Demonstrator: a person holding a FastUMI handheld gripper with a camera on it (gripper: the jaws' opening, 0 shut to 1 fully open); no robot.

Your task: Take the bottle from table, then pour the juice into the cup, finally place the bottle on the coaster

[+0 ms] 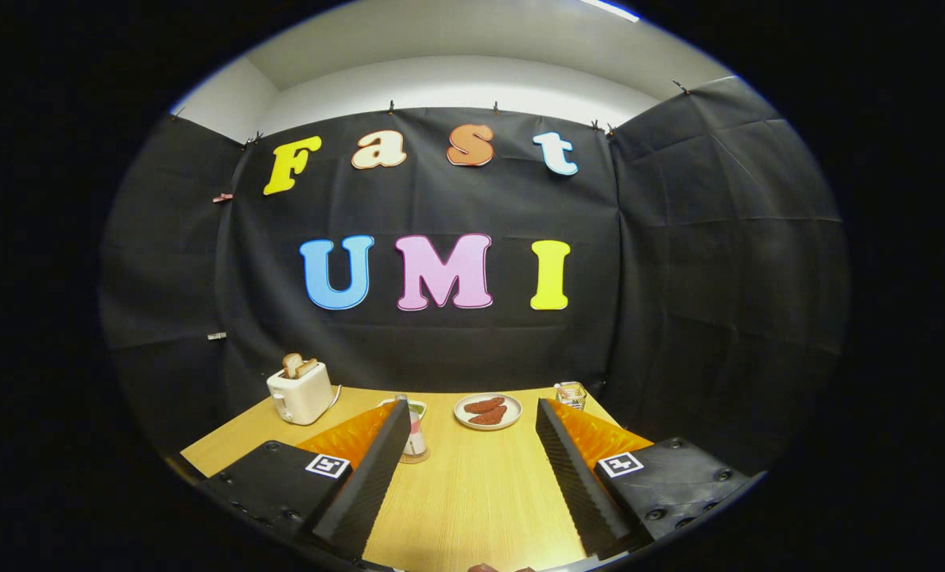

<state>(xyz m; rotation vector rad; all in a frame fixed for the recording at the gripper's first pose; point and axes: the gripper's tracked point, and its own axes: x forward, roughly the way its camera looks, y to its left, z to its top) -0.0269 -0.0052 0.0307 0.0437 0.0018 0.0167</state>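
The tool stands wide open above the near part of the wooden table, its two ribbed black fingers spread well apart with nothing but bare tabletop between them and nothing in its hold. Each finger carries an orange panel on its outer side and a black block with a small square marker behind it. Just beyond the tip of the left finger, partly hidden by it, stands the bottle, upright, slim and clear with a grey cap and pink liquid in its lower part; it rests on a round disc that looks like the coaster, though the finger covers part of it. Right behind the bottle a pale rim with some green shows, too hidden to tell what it is. Farther on, ahead of the gap between the fingers, a white plate holds two reddish-brown pieces of food. Beyond the right fingertip, near the table's far edge, sits a small clear container. Off to the far left a white toaster stands with slices of toast raised from its slots.
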